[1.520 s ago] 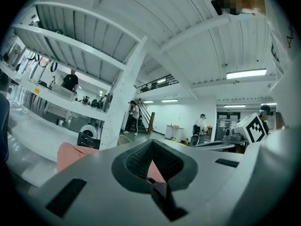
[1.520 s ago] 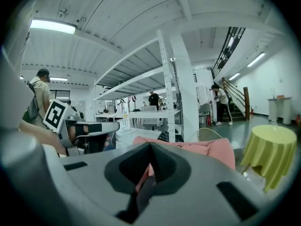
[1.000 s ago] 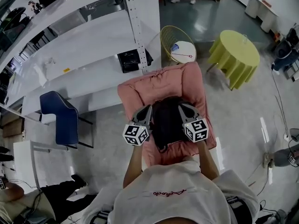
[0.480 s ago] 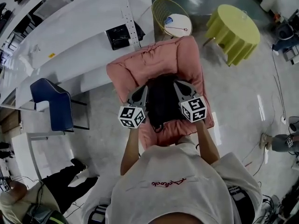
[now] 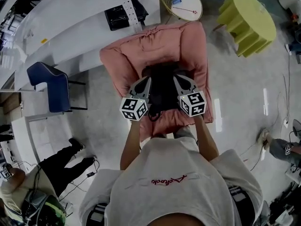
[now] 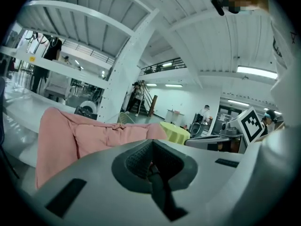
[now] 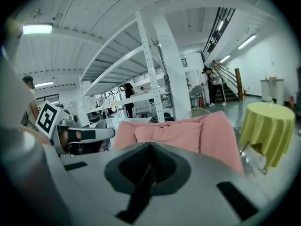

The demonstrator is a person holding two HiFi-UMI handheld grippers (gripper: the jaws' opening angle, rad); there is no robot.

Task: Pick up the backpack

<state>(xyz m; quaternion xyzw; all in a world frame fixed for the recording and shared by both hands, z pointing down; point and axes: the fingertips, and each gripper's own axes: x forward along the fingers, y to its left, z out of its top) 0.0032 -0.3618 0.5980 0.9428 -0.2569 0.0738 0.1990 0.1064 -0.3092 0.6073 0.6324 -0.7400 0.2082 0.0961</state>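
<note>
backpack [image 5: 163, 91], black, on pink armchair [image 5: 155, 46], between left gripper [image 5: 146, 82] and right gripper [image 5: 177, 79]. fingers fully closed, empty. advice: open both before gripping its sides.

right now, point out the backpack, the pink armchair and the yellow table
backpack [image 5: 162, 86], head view, its dark middle
pink armchair [image 5: 155, 44], head view, back cushion
yellow table [image 5: 249, 13], head view, cloth top

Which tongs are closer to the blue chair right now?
Left. The left tongs sit on the side of the backpack toward the blue chair; the right tongs sit on the backpack's far side, farther from the chair.
</note>
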